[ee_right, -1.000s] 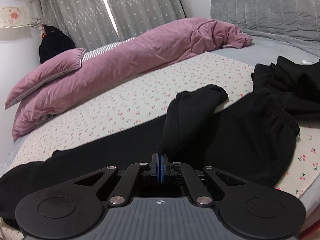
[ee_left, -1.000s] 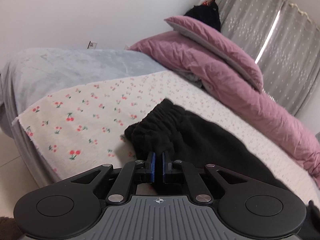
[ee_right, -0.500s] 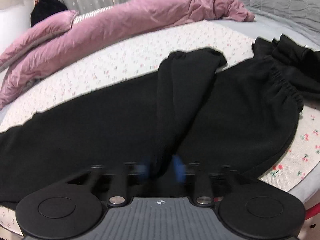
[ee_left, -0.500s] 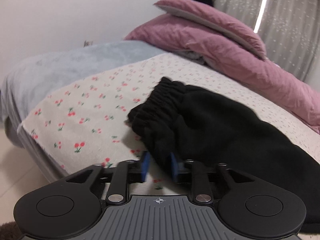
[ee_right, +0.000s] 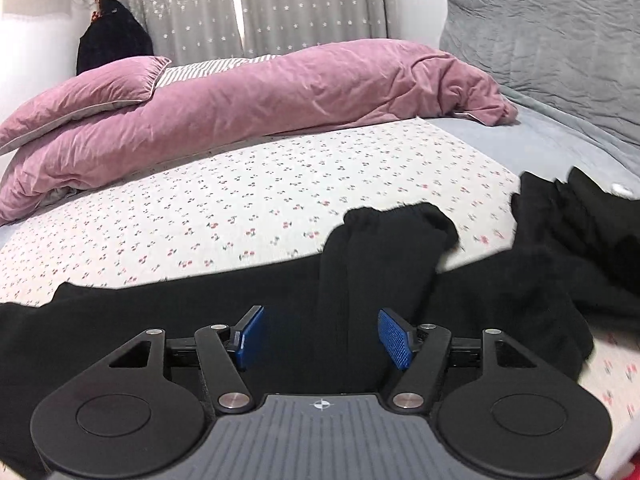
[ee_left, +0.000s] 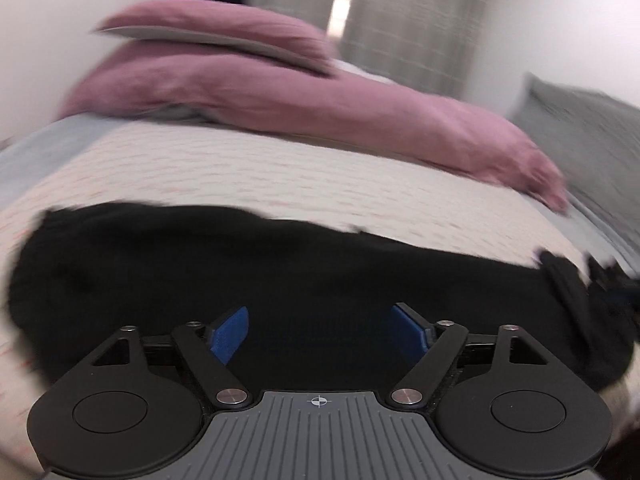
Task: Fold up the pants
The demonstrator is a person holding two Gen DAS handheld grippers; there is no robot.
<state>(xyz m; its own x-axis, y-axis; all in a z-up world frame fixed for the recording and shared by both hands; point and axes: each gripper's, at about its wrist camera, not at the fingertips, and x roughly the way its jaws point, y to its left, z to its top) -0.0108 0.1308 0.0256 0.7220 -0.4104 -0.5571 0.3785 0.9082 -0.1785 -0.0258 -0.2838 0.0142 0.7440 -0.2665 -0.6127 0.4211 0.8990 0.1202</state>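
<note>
The black pants (ee_left: 280, 272) lie flat across the cherry-print blanket (ee_left: 248, 172) near the bed's front edge. In the right wrist view the pants (ee_right: 160, 320) stretch left to right, with one cuffed leg end (ee_right: 396, 224) folded up over them. My left gripper (ee_left: 320, 334) is open and empty just above the pants; this view is motion-blurred. My right gripper (ee_right: 322, 336) is open and empty over the pants, with the folded leg lying between its blue pads (ee_right: 394, 338).
A pink duvet (ee_right: 280, 92) and pink pillow (ee_right: 80, 92) lie along the far side of the bed. Another heap of black clothing (ee_right: 580, 216) sits at the right. A grey padded headboard (ee_right: 560, 32) stands at the far right, with curtains (ee_right: 280, 4) behind.
Both grippers were shut on the pants a second ago; both have opened wide and let go. The pants dropped flat onto the blanket. The left view has swung right along the bed.
</note>
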